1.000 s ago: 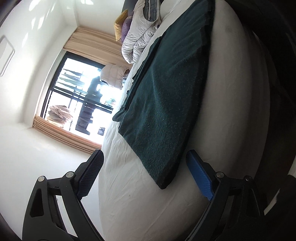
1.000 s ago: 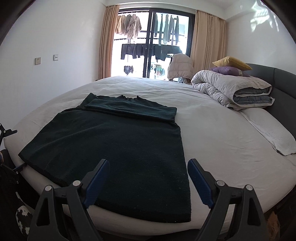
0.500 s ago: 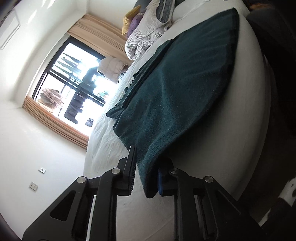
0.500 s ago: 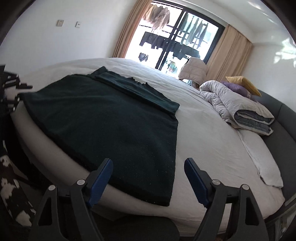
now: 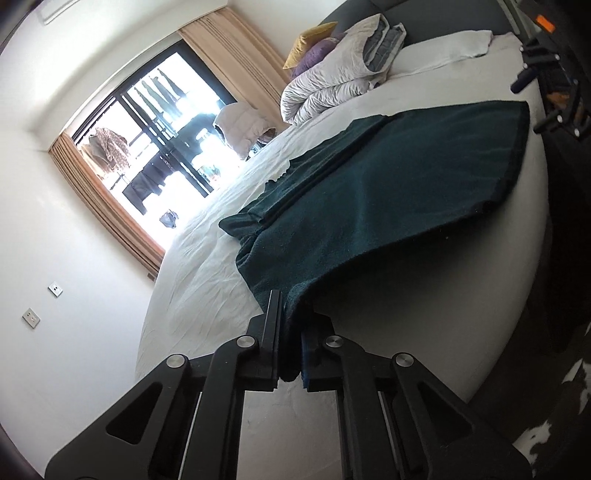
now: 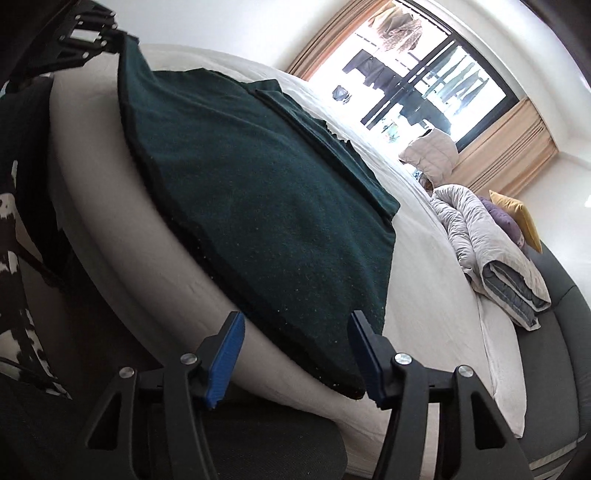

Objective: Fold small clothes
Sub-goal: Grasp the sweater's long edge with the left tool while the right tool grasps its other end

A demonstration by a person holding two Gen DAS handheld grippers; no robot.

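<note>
A dark green garment (image 5: 373, 206) lies spread on the white bed (image 5: 207, 280), with a folded strip along its far edge. My left gripper (image 5: 291, 332) is shut on the garment's near left corner and lifts it slightly off the sheet. In the right wrist view the same garment (image 6: 258, 192) reaches the bed's front edge. My right gripper (image 6: 295, 354) is open, its blue pads on either side of the garment's near right corner, not touching it. The left gripper shows at the top left of the right wrist view (image 6: 88, 33), at the far corner.
A folded grey duvet (image 6: 491, 251) with yellow and purple pillows (image 6: 517, 221) lies at the head of the bed by the dark headboard (image 6: 561, 314). A curtained window (image 5: 155, 147) with hanging laundry is behind. A black-and-white patterned rug (image 6: 14, 258) lies on the floor at the front.
My left gripper closed on the garment's near left corner and raised it. My right gripper dropped lower and tilted toward the near right corner, staying open.
</note>
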